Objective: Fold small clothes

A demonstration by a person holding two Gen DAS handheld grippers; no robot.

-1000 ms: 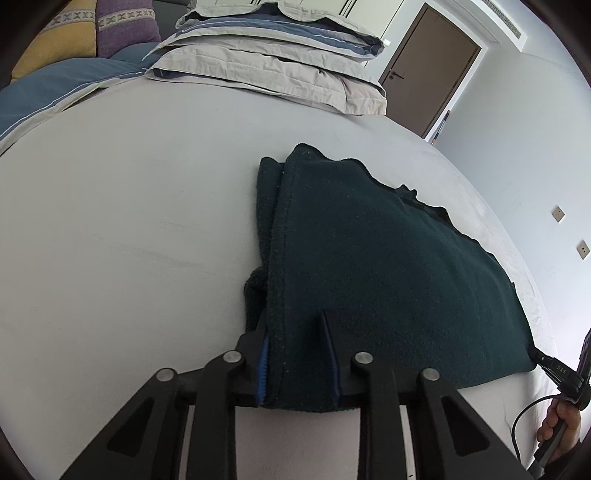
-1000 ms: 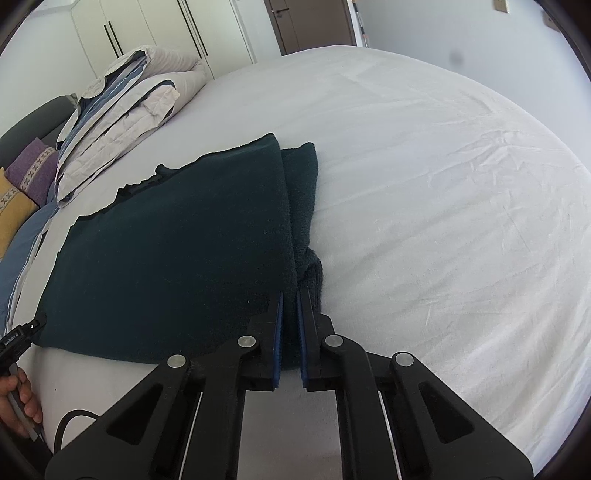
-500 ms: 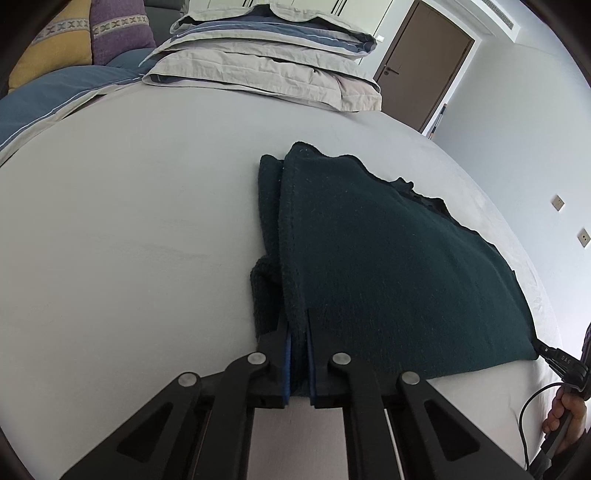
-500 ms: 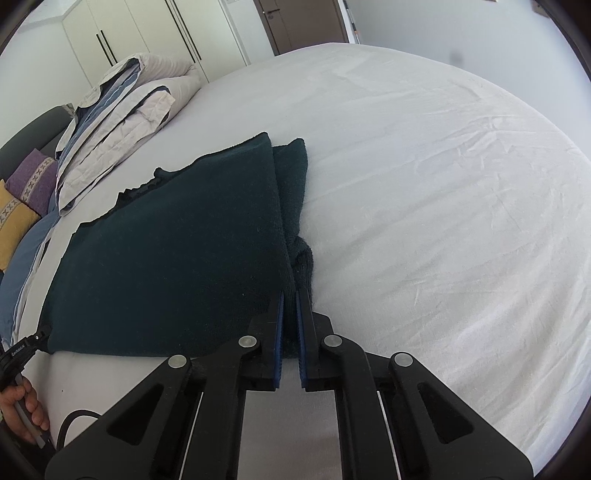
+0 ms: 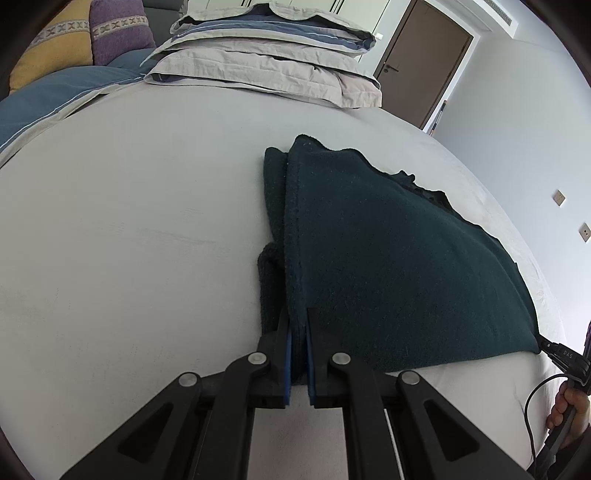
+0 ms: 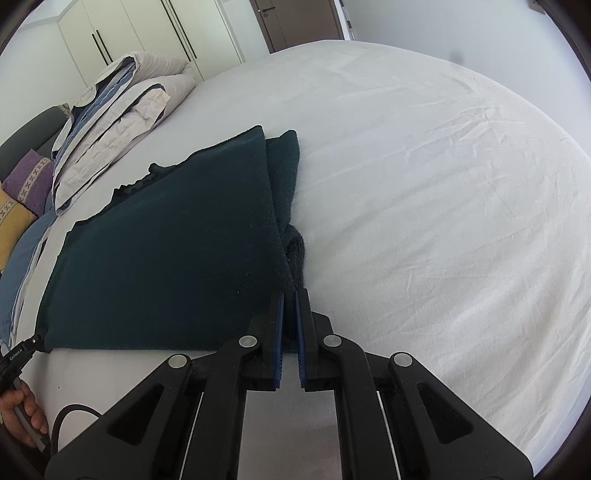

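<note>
On the white bed, the left gripper and right gripper each clench a near corner of the dark green garment, apparently to carry that edge over for a fold.

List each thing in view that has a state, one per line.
Dark green cloth: folded over, near edge lifted off the bed.
Left gripper: shut on one near corner of the cloth.
Right gripper: shut on the other near corner.
Door: closed.
Wardrobe doors: closed.
Bedding stack: folded.
</note>
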